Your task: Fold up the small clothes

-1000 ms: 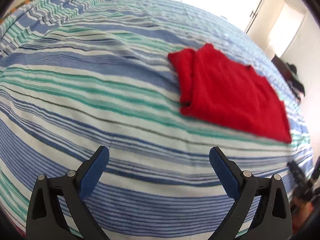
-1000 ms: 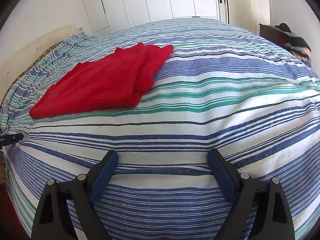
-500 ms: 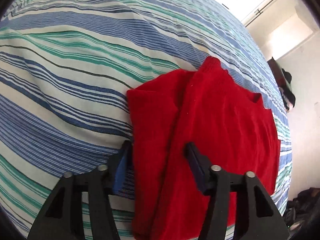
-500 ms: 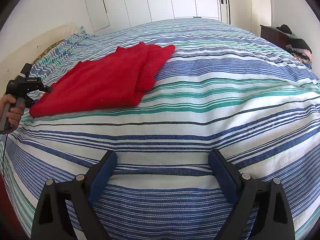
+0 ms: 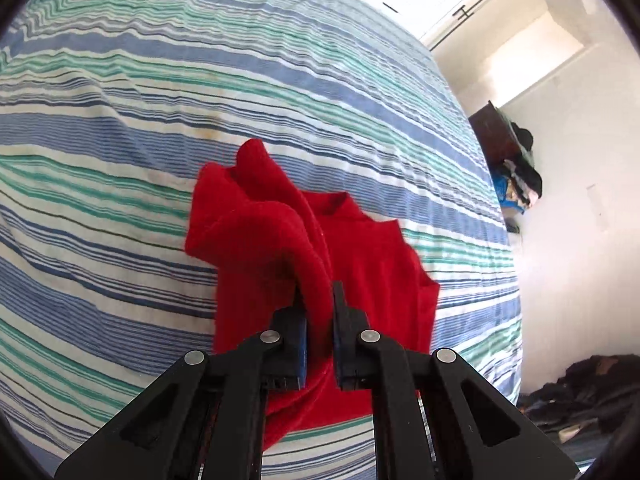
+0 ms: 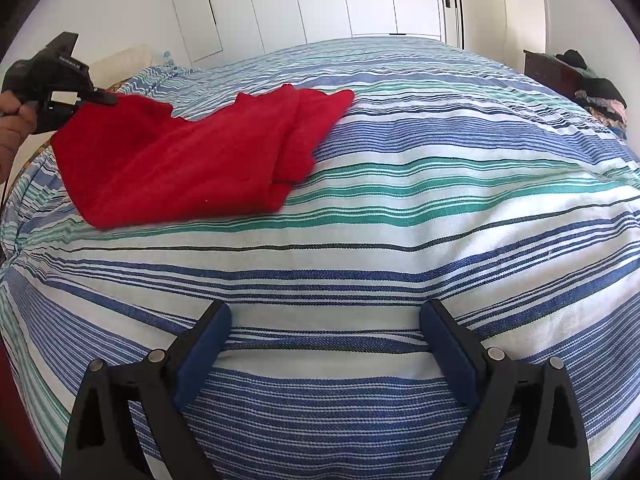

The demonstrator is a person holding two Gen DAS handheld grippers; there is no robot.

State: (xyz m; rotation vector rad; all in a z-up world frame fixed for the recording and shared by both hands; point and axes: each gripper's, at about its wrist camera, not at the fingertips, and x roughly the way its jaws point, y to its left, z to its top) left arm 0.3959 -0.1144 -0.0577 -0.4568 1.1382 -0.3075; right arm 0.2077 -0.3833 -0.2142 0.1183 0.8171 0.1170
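A red garment (image 5: 372,264) lies partly folded on the striped bedspread (image 5: 120,128). My left gripper (image 5: 317,300) is shut on a fold of its near edge and holds that edge lifted off the bed. In the right wrist view the same red garment (image 6: 192,156) shows at the left, its far corner raised where the left gripper (image 6: 106,98) pinches it, a hand behind it. My right gripper (image 6: 324,324) stands open over the bedspread (image 6: 400,208), well apart from the garment, with nothing between its fingers.
White wardrobe doors (image 6: 320,0) stand behind the bed. A dark bedside cabinet (image 6: 548,68) with piled clothes sits at the right. More dark clothes (image 5: 580,392) lie on the floor beside the bed.
My left gripper moved over to the red garment, closed on its edge and lifted it. The garment now bunches upward at that corner. The right gripper stayed still and open.
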